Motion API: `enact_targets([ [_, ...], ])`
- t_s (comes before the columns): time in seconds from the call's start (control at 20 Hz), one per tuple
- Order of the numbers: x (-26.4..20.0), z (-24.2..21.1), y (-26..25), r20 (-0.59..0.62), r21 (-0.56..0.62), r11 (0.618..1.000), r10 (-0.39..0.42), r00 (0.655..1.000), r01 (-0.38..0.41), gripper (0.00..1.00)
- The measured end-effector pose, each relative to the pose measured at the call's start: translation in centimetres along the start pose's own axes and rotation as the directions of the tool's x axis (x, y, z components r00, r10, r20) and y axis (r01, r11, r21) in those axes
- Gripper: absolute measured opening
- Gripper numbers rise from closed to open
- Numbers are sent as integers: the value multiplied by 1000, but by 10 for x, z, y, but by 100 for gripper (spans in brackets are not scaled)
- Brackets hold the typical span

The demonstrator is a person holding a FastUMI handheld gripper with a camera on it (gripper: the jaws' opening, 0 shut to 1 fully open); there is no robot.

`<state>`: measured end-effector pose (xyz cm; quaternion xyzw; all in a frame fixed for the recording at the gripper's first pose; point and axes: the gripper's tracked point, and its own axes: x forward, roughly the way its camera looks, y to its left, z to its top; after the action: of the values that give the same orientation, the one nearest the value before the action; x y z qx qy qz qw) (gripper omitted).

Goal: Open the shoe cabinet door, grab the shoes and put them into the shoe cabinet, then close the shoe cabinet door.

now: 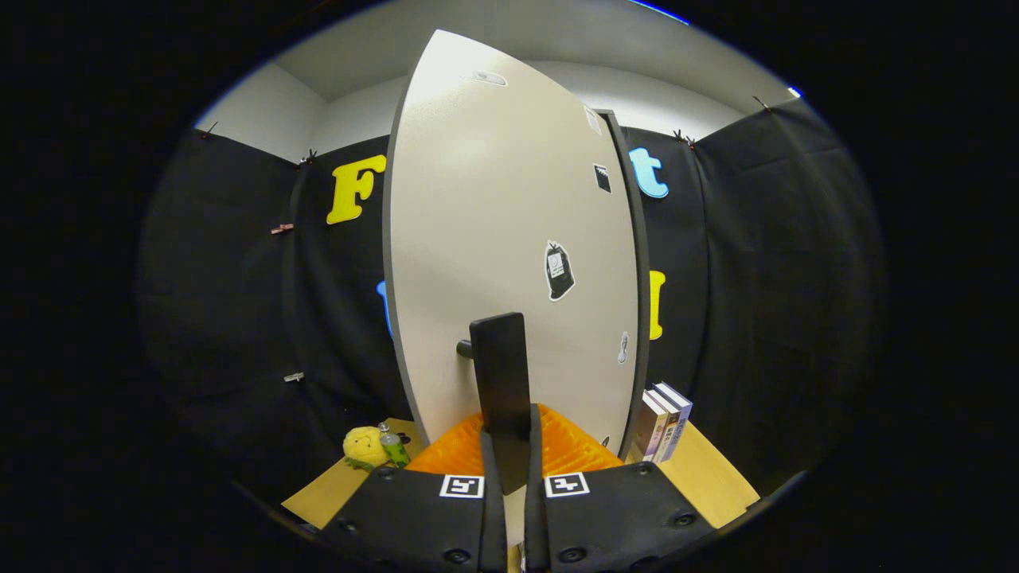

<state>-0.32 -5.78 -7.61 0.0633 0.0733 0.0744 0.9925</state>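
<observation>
The shoe cabinet's white door (509, 223) stands upright just ahead of me, with a few small stickers on its face. A dark strip (634, 278) runs down its right edge. The door's dark flat handle (500, 366) sticks out on a short stem and reaches down between my fingers. My gripper (509, 430) is shut on this handle, one finger pressed to each side of it.
The cabinet stands on a wooden table (716, 477). Three upright books (665, 422) lean beside the door's right edge. Left of the door lie a yellow plush toy (364, 446) and a small green bottle (392, 447). Black cloth walls close in all around.
</observation>
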Motion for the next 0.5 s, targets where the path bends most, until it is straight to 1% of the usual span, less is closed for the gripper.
enact_targets([
  [0.15, -11, 3, -20, 5, 2, 1000, -13, 1000, 13, 13],
  [0.35, -12, 4, -25, 8, 4, 1000, -27, 1000, 27, 12],
  [0.5, -16, 5, -36, 14, 21, 998, -52, 999, 52, 12],
])
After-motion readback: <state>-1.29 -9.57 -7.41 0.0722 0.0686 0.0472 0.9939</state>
